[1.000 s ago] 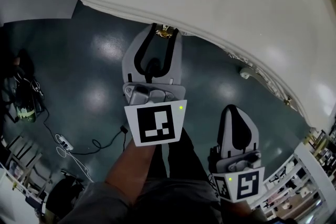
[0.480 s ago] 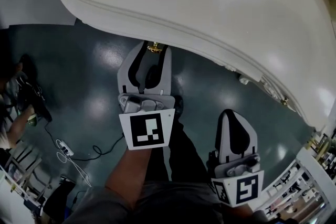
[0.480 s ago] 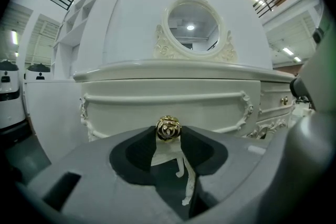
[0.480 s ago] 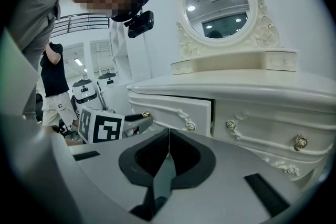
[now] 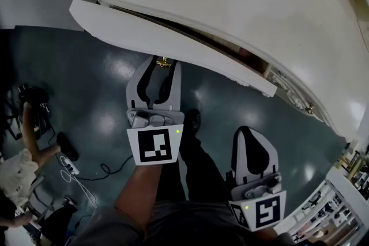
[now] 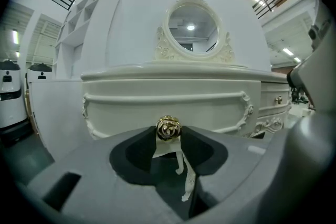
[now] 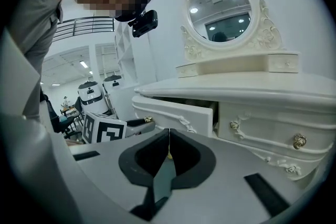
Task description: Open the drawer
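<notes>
clamping the drawer knob [image 6: 168, 128], left tongs [image 5: 164, 64] half hide it.

drawer [image 5: 173, 46] jutting from under tabletop [image 5: 230, 3] | knob [image 6: 168, 128] between left gripper [image 5: 163, 64] tips | right gripper [image 5: 252, 131] rightward, probably clear

1. The dark, glossy floor [image 5: 104, 89] fills the head view from 6 to 10 o'clock.
2. A white dressing table [image 5: 242, 3] stands on it from 11 to 3 o'clock.
3. A white power strip [image 5: 69, 165] and a black cable [image 5: 105, 168] lie at 8 o'clock.
</notes>
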`<state>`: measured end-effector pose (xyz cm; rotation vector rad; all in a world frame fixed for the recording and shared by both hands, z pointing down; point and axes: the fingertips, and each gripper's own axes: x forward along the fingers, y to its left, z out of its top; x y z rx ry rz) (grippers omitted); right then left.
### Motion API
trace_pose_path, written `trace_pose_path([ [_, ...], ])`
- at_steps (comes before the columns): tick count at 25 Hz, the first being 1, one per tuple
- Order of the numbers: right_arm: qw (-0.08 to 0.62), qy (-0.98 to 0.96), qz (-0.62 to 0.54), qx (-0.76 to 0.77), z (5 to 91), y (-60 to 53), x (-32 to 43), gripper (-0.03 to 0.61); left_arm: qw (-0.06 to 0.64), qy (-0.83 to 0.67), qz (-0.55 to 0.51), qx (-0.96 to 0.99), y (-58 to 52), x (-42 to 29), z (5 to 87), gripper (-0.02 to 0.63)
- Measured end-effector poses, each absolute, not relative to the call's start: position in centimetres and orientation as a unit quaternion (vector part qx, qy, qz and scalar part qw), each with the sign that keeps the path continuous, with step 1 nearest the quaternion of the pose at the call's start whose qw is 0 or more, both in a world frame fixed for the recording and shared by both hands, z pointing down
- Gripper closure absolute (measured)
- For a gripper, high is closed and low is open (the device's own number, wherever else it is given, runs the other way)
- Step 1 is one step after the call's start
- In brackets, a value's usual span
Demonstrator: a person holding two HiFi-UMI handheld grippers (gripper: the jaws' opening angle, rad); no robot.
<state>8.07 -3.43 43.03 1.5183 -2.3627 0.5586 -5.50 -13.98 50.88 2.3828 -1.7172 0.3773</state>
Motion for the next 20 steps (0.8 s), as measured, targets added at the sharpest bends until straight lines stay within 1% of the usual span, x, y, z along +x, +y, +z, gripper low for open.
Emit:
trace_pose_path([
  [5, 0.138, -0.825, 0.186, 0.515, 42.6, -1.3, 6.9, 0.565, 0.087, -0.579, 0.126, 0.801, -11.9, -6.5, 50.7, 0.457],
  [20, 0.126, -0.842, 0.176, 0.494, 41.2, -1.3, 6.4, 0.565, 0.091, -0.577, 0.136, 0.800, -10.2, -7.0, 51.0, 0.457],
])
